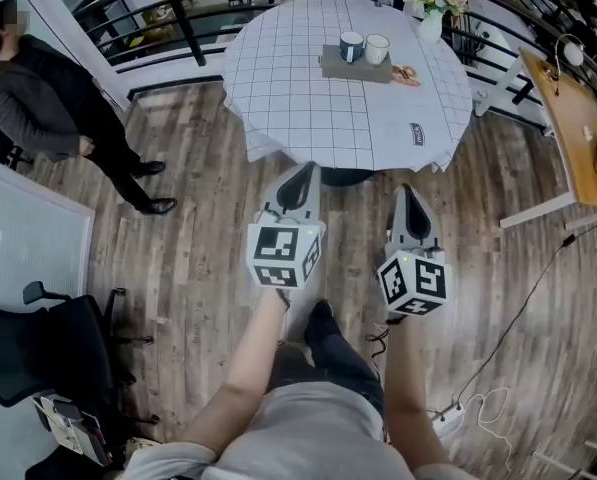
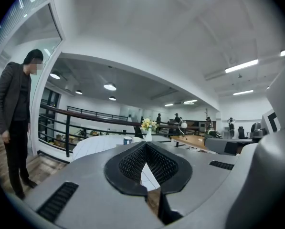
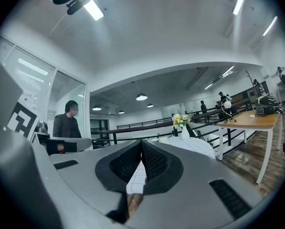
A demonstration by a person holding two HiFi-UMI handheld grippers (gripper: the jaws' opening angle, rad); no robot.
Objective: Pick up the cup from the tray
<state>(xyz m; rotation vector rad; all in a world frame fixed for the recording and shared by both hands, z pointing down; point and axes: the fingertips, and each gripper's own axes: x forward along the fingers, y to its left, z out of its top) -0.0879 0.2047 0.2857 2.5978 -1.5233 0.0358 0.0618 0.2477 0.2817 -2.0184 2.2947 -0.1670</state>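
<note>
Clearly the job has hardly begun. A dark cup and a white cup stand untouched on the tray, on the far part of the round surface. The left gripper and right gripper are both pressed together and empty, held level over the floor well short of the surface. Reaching, opening, gripping and lifting all remain.

No writing can be read; the dark label on the tablecloth is too small.
</note>
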